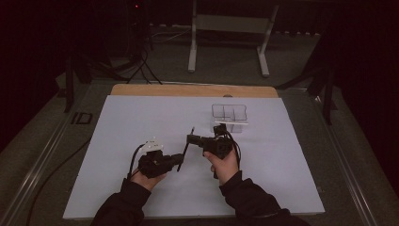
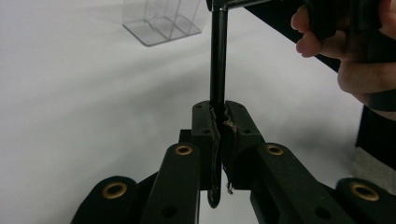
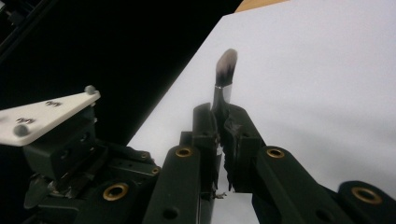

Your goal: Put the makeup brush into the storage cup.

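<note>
Both grippers clamp one makeup brush [image 3: 225, 70]: left gripper [image 2: 219, 122] low, right gripper [image 3: 220, 122] near the bristles (mid-handover, likely). Next, left fingers must release.

Dim lab or studio, white-covered table [image 1: 141, 117], black drapes, metal stand [image 1: 228, 28], floor cables [image 1: 141, 70]

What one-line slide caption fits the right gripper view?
Right gripper shut on a makeup brush, bristles up, above the white table sheet, left gripper alongside.
</note>
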A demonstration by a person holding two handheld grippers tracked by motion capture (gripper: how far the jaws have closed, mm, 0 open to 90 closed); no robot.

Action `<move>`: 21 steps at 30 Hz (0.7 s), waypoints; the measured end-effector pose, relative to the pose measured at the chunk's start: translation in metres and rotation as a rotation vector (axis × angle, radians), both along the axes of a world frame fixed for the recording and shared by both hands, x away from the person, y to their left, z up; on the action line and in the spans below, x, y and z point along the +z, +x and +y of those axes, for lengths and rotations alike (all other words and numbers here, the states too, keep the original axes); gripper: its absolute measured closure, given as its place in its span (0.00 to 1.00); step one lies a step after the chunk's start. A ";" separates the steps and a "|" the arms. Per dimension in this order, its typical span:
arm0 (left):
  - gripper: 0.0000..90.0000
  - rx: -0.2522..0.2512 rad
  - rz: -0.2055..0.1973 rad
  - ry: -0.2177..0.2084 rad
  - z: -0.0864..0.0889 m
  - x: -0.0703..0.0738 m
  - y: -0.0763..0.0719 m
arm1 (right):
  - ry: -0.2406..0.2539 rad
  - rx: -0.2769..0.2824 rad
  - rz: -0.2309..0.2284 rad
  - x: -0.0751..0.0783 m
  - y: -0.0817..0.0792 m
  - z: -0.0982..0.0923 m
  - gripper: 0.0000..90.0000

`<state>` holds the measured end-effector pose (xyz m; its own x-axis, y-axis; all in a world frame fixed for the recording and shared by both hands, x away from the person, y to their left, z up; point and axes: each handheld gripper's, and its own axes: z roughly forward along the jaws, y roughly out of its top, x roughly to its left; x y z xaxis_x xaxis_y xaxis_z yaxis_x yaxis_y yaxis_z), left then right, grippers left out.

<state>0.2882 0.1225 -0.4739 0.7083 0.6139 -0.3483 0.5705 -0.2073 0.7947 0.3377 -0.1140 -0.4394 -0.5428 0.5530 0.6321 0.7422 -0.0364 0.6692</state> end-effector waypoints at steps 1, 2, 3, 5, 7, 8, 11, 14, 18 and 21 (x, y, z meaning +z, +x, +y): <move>0.95 -0.003 0.005 -0.005 0.000 0.000 0.000 | -0.006 0.005 -0.008 0.001 -0.001 0.001 0.93; 0.94 -0.009 0.011 -0.014 0.000 -0.001 0.001 | -0.021 0.014 -0.030 0.002 -0.002 0.002 0.93; 0.94 -0.011 0.010 -0.017 0.001 -0.001 0.001 | -0.021 0.014 -0.030 0.002 -0.002 0.002 0.93; 0.93 -0.025 0.027 -0.037 0.001 -0.002 0.002 | -0.032 0.021 -0.045 0.003 -0.003 0.003 0.93; 0.91 -0.031 0.033 -0.048 0.000 -0.004 0.002 | -0.039 0.023 -0.051 0.004 -0.004 0.003 0.93; 0.90 -0.036 0.038 -0.047 0.000 -0.004 0.002 | -0.043 0.027 -0.057 0.004 -0.004 0.003 0.93; 0.86 -0.043 0.046 -0.044 -0.001 -0.005 0.003 | -0.053 0.030 -0.068 0.005 -0.004 0.003 0.93; 0.81 -0.039 0.038 -0.042 -0.002 -0.005 0.002 | -0.066 0.037 -0.077 0.005 -0.004 0.003 0.93; 0.67 -0.021 0.033 -0.048 0.000 -0.003 0.002 | -0.080 0.048 -0.097 0.005 -0.004 0.001 0.93; 0.60 -0.012 0.028 -0.034 0.000 -0.003 0.002 | -0.089 0.054 -0.105 0.006 -0.004 0.000 0.93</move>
<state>0.2903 0.1222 -0.4767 0.7051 0.5931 -0.3885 0.5901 -0.1870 0.7854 0.3336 -0.1136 -0.4333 -0.6340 0.5725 0.5199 0.6669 0.0643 0.7424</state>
